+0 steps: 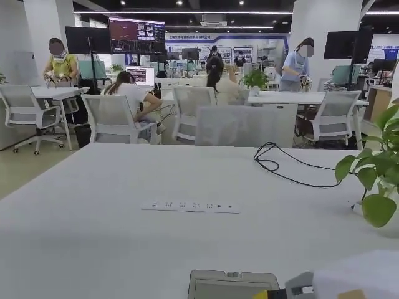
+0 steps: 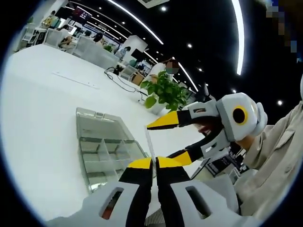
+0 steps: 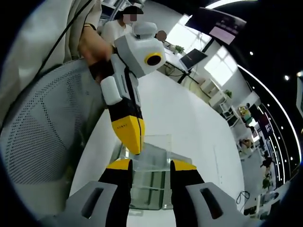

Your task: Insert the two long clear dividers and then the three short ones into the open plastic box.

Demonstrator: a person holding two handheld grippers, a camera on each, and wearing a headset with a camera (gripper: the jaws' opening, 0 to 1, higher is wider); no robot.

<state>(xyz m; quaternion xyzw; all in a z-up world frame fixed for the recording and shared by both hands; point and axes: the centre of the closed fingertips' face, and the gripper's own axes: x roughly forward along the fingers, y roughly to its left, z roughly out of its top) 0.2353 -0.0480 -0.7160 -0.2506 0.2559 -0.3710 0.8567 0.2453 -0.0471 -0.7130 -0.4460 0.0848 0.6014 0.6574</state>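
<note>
The clear divider (image 2: 148, 142) stands on edge above the counter (image 2: 42, 109), clamped at its lower end by the left gripper (image 2: 155, 163), whose yellow-tipped fingers (image 2: 139, 163) are clenched on it. In the right gripper view the same divider (image 3: 156, 144) appears as a see-through sheet hanging over the box, with the left gripper (image 3: 132, 142) reaching down to it from the upper left.

The right gripper (image 3: 151, 165) has its fingers (image 3: 182, 165) released and spread, with the sheet in the gap between them. I cannot tell whether they touch it. From the left gripper view, the right gripper (image 2: 157, 142) comes in from the right, one finger above and one below the divider's far end.

The open plastic box (image 2: 81, 146) lies on the counter just left of and below the divider, its lid folded back on the far side, and clear walls already split its near half into compartments. In the head view its far edge (image 1: 230, 286) sits at the near side of the counter.

Farther out are a white power strip (image 1: 190, 205), a looped black cable (image 1: 280, 168) and a leafy plant (image 1: 374, 174) at the right.
</note>
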